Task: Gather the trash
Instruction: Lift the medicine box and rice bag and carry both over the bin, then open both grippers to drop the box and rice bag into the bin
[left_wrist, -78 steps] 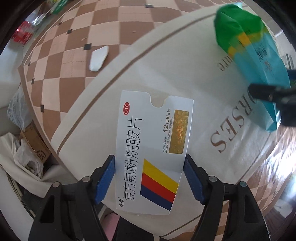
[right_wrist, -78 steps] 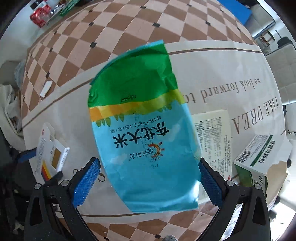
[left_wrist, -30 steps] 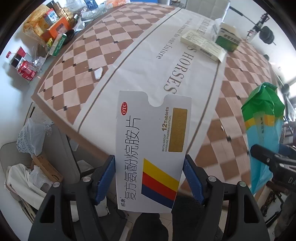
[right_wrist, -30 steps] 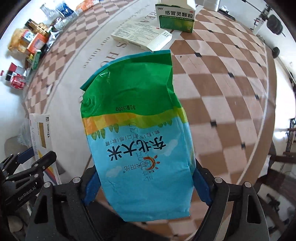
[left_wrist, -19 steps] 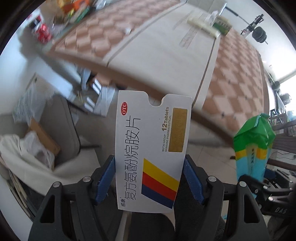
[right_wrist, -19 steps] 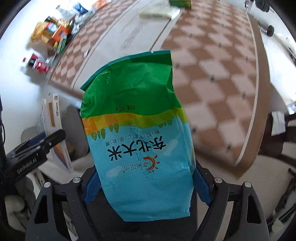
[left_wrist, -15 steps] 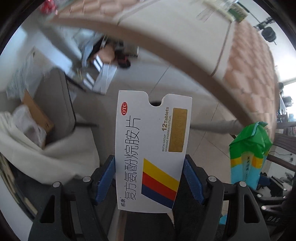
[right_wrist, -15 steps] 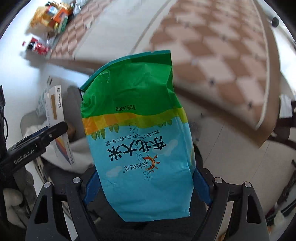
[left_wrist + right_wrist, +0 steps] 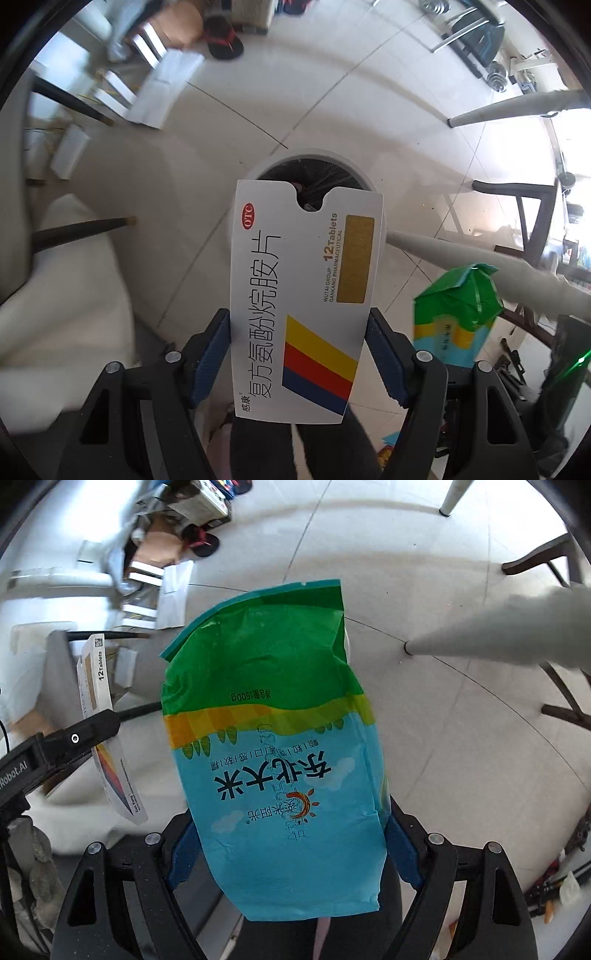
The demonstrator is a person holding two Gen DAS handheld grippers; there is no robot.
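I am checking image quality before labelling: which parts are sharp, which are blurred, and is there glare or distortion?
Left wrist view: the medicine box and the left gripper are sharp; the floor clutter at upper left is smeared, the window side at right is overexposed, and the fisheye bends the floor lines. Right wrist view: the rice bag is crisp; the background at upper left is blurred, and the table leg is soft.

This looks like a room in someone's home. The floor (image 9: 369, 92) is made of big pale tiles. A sandal (image 9: 221, 37) lies at the top of the left view, beside cardboard boxes (image 9: 166, 554) and loose papers (image 9: 166, 88). A round white trash bin (image 9: 308, 173) stands in the middle. Dark chair legs (image 9: 524, 206) and pale bench legs (image 9: 498, 110) show on the right.
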